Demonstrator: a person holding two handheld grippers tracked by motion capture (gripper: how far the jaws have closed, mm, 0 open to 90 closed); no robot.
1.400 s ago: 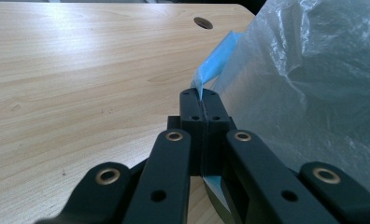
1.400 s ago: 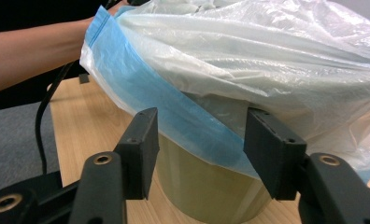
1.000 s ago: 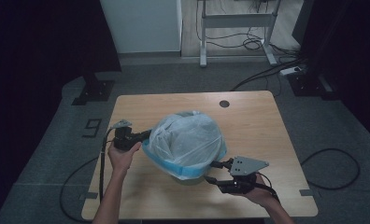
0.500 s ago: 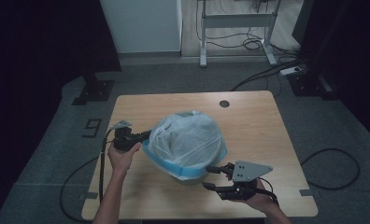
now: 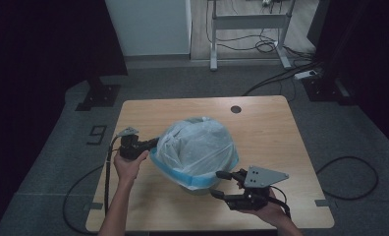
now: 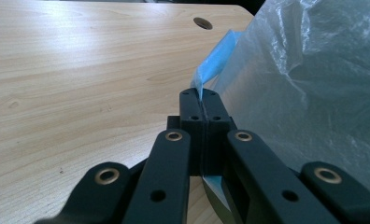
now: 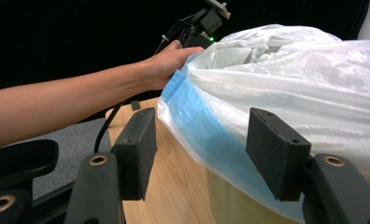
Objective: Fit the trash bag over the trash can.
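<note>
Over the last second the right gripper (image 5: 221, 184) has slid back from the bag toward the near edge of the table (image 5: 261, 128) — its jaws, which sat against the blue band a moment ago, now stand a little off it. The left gripper (image 5: 153, 143) has not shifted; it stays clamped where it was.

The plastic bag (image 5: 197, 147) is draped over a pale bin (image 7: 230, 198) near the middle of the table, its blue hem (image 5: 195, 179) running around the rim as a ring. The left gripper's jaws are pressed fully together on a pinch of that blue hem (image 6: 216, 56), at the bag's left side, and the hem rises out of the jaw tips in a taut fold.

The right gripper (image 7: 199, 154) is spread wide and holds nothing. What the coming move turns on, as I judge it: the hem lies straight ahead of those open jaws and slightly above them, and it runs crosswise — left to right between the two pads — rather than along them. So the right hand is the nearer one to the front of the band, and it needs only to go forward and a touch up for the band to pass between the pads.

That hand sits low at the near right of the table, wrist roughly level, jaws pointing left and away toward the bin. The left forearm (image 7: 80, 105) reaches out long, its hand curled on the gripper body.
</note>
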